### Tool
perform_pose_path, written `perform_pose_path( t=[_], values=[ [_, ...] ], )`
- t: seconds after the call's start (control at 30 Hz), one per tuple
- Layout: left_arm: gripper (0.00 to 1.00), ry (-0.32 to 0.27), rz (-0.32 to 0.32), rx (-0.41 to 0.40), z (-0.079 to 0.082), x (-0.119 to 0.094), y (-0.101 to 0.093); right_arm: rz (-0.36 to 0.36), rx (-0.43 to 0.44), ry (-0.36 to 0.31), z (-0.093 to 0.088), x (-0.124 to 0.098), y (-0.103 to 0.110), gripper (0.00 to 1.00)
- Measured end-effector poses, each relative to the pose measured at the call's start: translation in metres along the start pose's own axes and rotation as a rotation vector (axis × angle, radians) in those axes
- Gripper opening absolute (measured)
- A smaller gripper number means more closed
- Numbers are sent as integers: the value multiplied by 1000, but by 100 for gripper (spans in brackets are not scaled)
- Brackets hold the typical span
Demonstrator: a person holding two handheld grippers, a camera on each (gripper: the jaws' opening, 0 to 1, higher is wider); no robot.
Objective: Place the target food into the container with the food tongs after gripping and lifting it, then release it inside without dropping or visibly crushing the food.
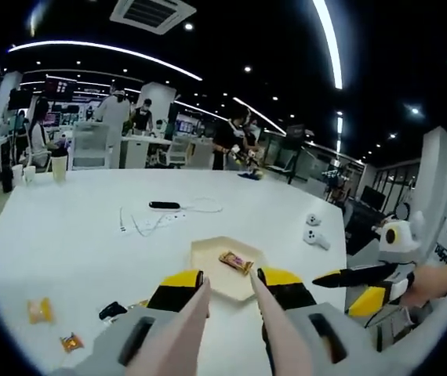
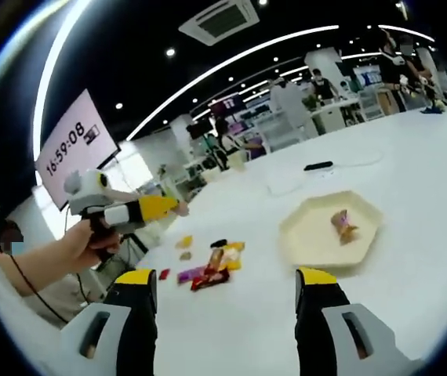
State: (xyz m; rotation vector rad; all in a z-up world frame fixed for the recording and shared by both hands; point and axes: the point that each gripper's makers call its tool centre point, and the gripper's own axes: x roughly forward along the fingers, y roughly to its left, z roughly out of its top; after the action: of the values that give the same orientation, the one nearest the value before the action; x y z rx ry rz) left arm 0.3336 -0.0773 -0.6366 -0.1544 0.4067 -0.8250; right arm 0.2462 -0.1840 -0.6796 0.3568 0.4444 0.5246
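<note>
Left gripper view: the left gripper (image 1: 230, 291) carries pink food tongs (image 1: 200, 329), whose tips sit slightly apart over the near rim of the hexagonal tray (image 1: 208, 262), pinching nothing. One wrapped snack (image 1: 236, 262) already lies in that tray. More wrapped snacks (image 2: 212, 270) wait just left of the tray. The right gripper (image 2: 223, 294) hangs wide open. Judging by this, it's between picks; next, swing the tongs over to that pile and squeeze gently.
</note>
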Motion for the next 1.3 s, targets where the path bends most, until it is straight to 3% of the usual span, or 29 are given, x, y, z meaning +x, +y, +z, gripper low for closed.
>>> perform_pose_path(
  t=[0.17,0.33,0.63,0.97,1.3],
  values=[
    [27,-4,10,-3,1,-6,1,-3,30,-7,0,-1,3,72],
    [27,-14,20,-20,1,-13,4,19,4,16,-1,4,10,72],
    [27,-28,42,-13,-1,-46,4,63,-27,39,-2,7,30,72],
    [27,-45,59,-35,-34,-85,11,74,-77,124,-32,9,58,71],
    [27,18,59,29,-62,-102,20,58,-61,147,-52,23,72,70]
  ],
)
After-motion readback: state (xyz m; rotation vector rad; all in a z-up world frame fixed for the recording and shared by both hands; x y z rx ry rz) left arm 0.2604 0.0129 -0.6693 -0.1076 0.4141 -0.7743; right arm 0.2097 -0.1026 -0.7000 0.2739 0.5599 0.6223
